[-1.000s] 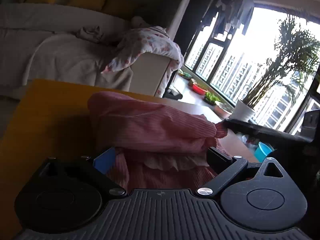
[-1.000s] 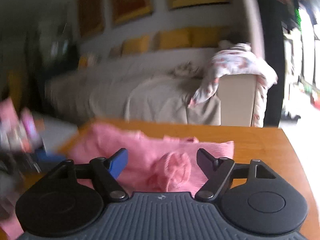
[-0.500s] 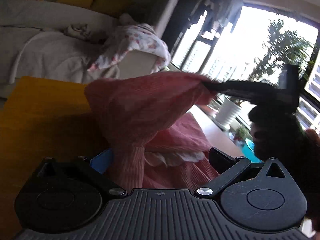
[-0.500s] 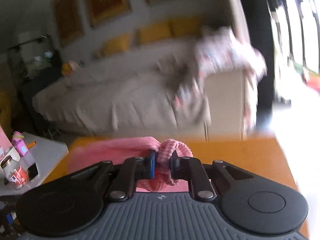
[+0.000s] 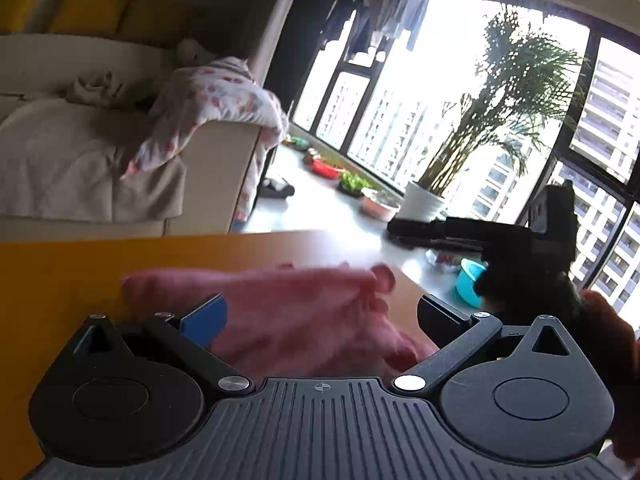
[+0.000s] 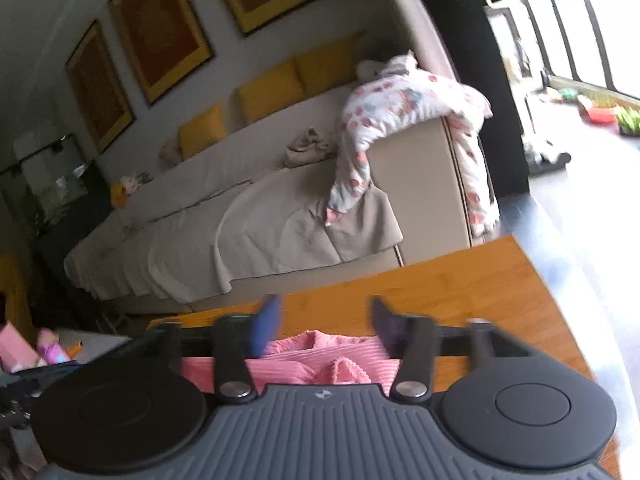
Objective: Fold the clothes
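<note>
Lying bunched on the table (image 6: 460, 280), the pink garment (image 5: 304, 312) seems only part-folded; right gripper (image 6: 326, 320) has just been opening, empty; left gripper (image 5: 320, 320) open.

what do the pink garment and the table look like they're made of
Pink garment: soft ribbed knit or corduroy-like cloth, matte; fine parallel ridges show, and it bunches in soft folds. Table: wood or bamboo, possibly veneer, smooth with a slight sheen; warm orange surface with faint straight grain lines.
</note>
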### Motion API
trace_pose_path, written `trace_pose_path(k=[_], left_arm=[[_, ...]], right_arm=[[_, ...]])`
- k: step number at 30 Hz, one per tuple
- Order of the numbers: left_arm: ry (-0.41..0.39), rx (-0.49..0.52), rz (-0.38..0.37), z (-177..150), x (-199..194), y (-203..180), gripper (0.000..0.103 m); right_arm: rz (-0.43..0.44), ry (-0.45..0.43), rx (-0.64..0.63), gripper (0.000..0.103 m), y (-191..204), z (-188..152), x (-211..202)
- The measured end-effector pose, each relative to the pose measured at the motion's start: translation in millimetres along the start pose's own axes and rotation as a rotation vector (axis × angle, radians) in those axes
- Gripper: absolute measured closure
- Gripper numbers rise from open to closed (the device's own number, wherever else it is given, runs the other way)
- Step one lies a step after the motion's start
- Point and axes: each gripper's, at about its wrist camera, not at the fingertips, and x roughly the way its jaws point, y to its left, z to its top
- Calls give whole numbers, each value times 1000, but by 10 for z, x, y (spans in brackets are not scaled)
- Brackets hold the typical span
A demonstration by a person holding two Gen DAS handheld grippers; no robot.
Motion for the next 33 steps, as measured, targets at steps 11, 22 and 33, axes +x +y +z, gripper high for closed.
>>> trace_pose_path(k=[11, 22, 33], left_arm=[[139, -203, -17, -117, 611, 487, 0], [92, -199, 59, -128, 129, 55, 0], [133, -270, -58, -999, -194, -720, 0]], right_arm=[[-139, 90, -320, 79, 356, -422, 277], [-57, 95, -215, 51, 273, -327, -444], [-206, 55, -124, 45, -15, -1357, -2026]])
